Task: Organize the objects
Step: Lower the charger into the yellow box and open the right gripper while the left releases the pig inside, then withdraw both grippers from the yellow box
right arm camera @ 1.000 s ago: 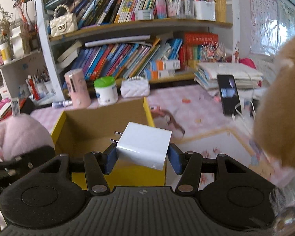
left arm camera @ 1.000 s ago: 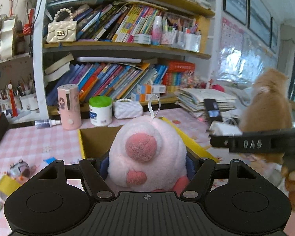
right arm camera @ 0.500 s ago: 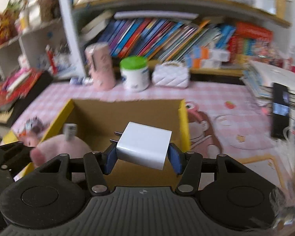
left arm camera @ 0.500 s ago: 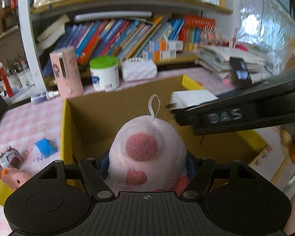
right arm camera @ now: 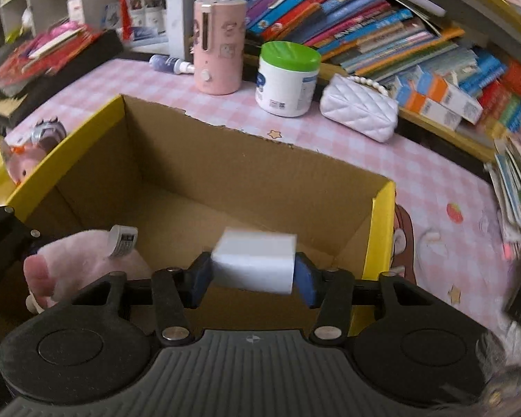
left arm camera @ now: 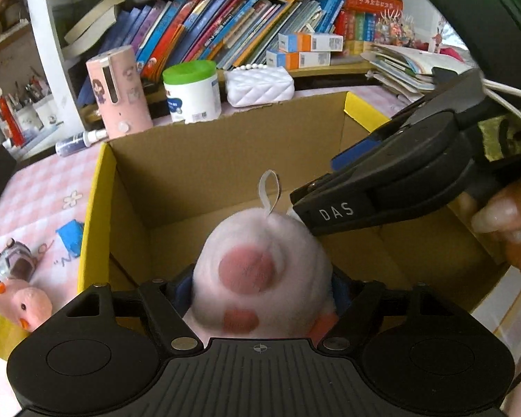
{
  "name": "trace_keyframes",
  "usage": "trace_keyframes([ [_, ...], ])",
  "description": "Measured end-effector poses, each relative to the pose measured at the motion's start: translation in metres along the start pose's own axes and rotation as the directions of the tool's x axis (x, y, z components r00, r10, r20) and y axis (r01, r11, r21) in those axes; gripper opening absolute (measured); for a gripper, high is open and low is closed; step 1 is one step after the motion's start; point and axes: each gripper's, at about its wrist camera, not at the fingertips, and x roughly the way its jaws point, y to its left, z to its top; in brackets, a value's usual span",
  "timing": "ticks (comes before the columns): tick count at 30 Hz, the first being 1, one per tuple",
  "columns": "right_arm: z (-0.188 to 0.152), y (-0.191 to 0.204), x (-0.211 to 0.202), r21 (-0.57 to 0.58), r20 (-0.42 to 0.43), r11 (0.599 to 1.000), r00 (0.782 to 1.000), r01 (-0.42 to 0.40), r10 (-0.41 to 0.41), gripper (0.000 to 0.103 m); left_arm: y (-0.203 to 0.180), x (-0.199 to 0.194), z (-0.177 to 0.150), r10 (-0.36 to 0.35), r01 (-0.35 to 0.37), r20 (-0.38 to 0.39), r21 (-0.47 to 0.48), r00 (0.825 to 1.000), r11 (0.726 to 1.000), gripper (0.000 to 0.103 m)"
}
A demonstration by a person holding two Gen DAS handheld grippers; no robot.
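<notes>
My left gripper [left arm camera: 260, 288] is shut on a pink plush toy [left arm camera: 260, 271] with a white loop and holds it inside the open cardboard box [left arm camera: 205, 146], near its front wall. My right gripper [right arm camera: 253, 274] is shut on a white charger block [right arm camera: 255, 266] and holds it over the inside of the same box [right arm camera: 246, 170], at its right part. The right gripper also shows in the left wrist view [left arm camera: 392, 187], close to the plush on its right. The plush shows in the right wrist view [right arm camera: 83, 257] at lower left.
Behind the box stand a pink cylinder [right arm camera: 218, 45], a green-lidded white jar [right arm camera: 288, 76] and a white quilted purse [right arm camera: 359, 111]. Small toys [left arm camera: 17, 278] lie left of the box on the pink checked table [right arm camera: 434, 187]. A bookshelf [left arm camera: 225, 27] runs along the back.
Both grippers have moved forward and down into the box with their objects. The right gripper has swung in close beside the plush.
</notes>
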Motion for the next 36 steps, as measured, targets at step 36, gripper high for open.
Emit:
trace_keyframes([
  [36,-0.117,0.031,-0.168,0.515,0.256,0.831,0.888,0.209,-0.382,0.067,0.017,-0.141,-0.063,0.013,0.011,0.281,-0.084,0.959,0.996,0.101],
])
